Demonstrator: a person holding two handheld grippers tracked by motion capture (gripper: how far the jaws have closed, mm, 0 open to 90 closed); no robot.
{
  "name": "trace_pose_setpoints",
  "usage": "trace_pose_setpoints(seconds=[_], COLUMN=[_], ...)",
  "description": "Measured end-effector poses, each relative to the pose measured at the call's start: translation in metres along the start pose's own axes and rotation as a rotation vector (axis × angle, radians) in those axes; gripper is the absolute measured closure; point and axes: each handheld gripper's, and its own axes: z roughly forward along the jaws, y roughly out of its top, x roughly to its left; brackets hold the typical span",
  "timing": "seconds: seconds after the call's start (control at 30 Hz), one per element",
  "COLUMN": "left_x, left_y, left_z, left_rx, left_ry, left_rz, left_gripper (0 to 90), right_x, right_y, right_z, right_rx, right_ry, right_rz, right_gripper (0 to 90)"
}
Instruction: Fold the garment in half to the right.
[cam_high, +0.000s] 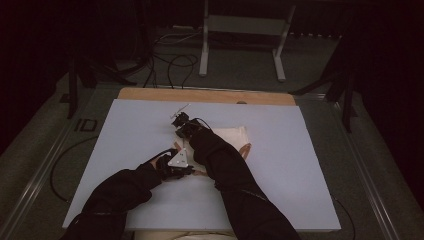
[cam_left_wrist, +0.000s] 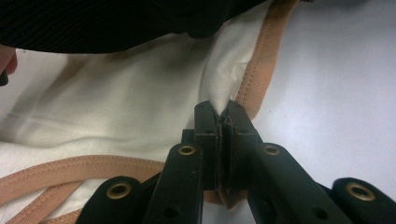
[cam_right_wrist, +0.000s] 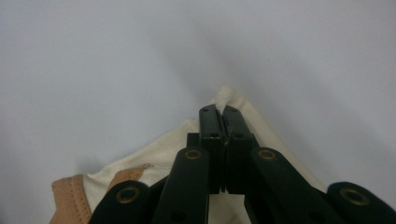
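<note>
high view, left to right: the left gripper (cam_high: 176, 165), with its grey three-cornered plate on top, sits at the near left edge of a cream fabric garment with tan ribbed trim (cam_high: 235, 136) lying near the middle of the pale blue-white table (cam_high: 125, 145); the right gripper (cam_high: 181, 125) sits at the garment's far left corner. the person's black sleeves (cam_high: 225, 165) cross over the garment and hide most of it, and the dim light leaves its outline hard to make out. left gripper view: jaws closed tight on a pinched fold of cream cloth and tan trim (cam_left_wrist: 70, 169); a black sleeve cuts off the top of the cloth. right gripper view: jaws pressed together on a cream corner (cam_right_wrist: 224, 95), whose tip pokes out just above them; a tan band (cam_right_wrist: 70, 198) is cut off at the lower left.
</note>
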Motion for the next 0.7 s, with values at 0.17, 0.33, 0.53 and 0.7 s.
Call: trace_pose_setpoints(seconds=[0.17,0.33,0.53,0.7], left_x=[0.000,-0.001,-0.003,-0.003], left_y=[0.002,0.003,0.008,0.012], left_z=[-0.001,-0.002,-0.005,-0.009], left_rx=[0.008,0.006,0.019,0.019], left_ry=[0.000,0.001,0.010,0.017], left_rz=[0.005,0.009,0.034,0.053], left_gripper=[87.9,87.9,87.9,87.9], right_x=[-0.001,-0.004,-0.006,-0.008], right_y=[0.001,0.002,0.003,0.002], right_z=[-0.006,-0.016,-0.028,-0.036], right_rx=[-0.020,-0.047,-0.079,-0.101], right_ry=[0.010,0.026,0.025,0.026], right_rz=[0.004,0.006,0.004,0.006], right_gripper=[89.5,89.5,89.5,89.5])
